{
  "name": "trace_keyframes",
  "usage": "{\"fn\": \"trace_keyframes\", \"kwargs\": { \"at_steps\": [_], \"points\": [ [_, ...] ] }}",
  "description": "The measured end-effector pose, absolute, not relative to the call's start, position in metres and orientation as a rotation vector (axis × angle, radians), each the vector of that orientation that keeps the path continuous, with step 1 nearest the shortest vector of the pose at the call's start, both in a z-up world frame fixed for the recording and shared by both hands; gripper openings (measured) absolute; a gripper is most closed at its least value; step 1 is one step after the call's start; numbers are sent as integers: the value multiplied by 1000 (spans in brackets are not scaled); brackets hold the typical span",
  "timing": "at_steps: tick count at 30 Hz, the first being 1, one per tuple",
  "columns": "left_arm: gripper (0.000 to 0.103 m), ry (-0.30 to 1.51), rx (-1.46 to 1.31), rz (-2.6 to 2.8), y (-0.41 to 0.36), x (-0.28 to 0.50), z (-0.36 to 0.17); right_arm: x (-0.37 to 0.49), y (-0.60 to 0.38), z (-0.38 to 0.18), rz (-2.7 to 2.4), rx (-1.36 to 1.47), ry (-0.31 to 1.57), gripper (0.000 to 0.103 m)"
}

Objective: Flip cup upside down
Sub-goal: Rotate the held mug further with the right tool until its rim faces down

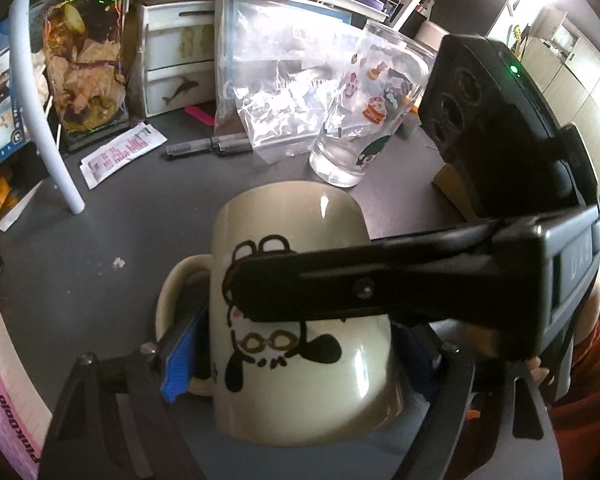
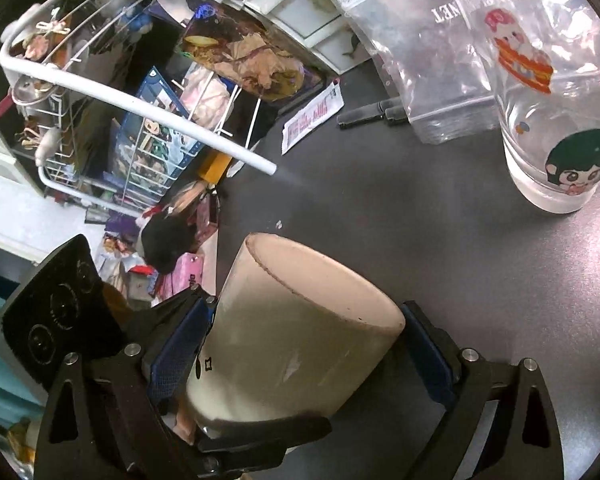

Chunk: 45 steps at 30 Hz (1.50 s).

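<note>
1. The left gripper point(image 1: 300, 364) had a black frame with triangular cut-outs in its finger arms and silver round-headed screws at the joints.
2. Its finger pads point(image 1: 178, 364) were bright blue and ribbed.
3. The right gripper point(image 2: 300, 344) was built alike: black arms, triangular cut-outs, silver screws, and dark blue textured pads point(image 2: 176, 356).
4. Its black body carried three round recesses, a small green light and faint raised lettering.
5. An orange-red sleeve point(image 1: 588, 392) and bare skin showed behind it.
</note>
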<state>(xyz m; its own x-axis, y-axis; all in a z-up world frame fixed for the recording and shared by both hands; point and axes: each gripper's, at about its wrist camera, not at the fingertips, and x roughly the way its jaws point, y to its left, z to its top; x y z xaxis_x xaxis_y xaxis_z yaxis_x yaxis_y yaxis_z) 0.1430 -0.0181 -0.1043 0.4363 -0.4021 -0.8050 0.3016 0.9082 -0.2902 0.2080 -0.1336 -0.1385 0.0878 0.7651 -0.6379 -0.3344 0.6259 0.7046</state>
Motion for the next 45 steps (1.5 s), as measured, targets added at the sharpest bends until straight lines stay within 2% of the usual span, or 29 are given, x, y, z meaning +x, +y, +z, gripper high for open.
{"fn": "trace_keyframes", "kwargs": {
  "at_steps": [9, 19, 32, 45],
  "points": [
    [81, 900, -69, -422, -20, 119, -85, 165, -119, -96, 855, 84, 935, 93],
    [80, 737, -35, -383, -22, 86, -75, 129, -119, -81, 903, -70, 784, 86],
    [80, 662, -37, -349, -21, 49, -76, 91, -115, -71, 971, -200, 701, 79],
    [79, 641, 1, -320, -29, 31, -79, 72, -116, -73, 978, -246, 691, 79]
  ]
}}
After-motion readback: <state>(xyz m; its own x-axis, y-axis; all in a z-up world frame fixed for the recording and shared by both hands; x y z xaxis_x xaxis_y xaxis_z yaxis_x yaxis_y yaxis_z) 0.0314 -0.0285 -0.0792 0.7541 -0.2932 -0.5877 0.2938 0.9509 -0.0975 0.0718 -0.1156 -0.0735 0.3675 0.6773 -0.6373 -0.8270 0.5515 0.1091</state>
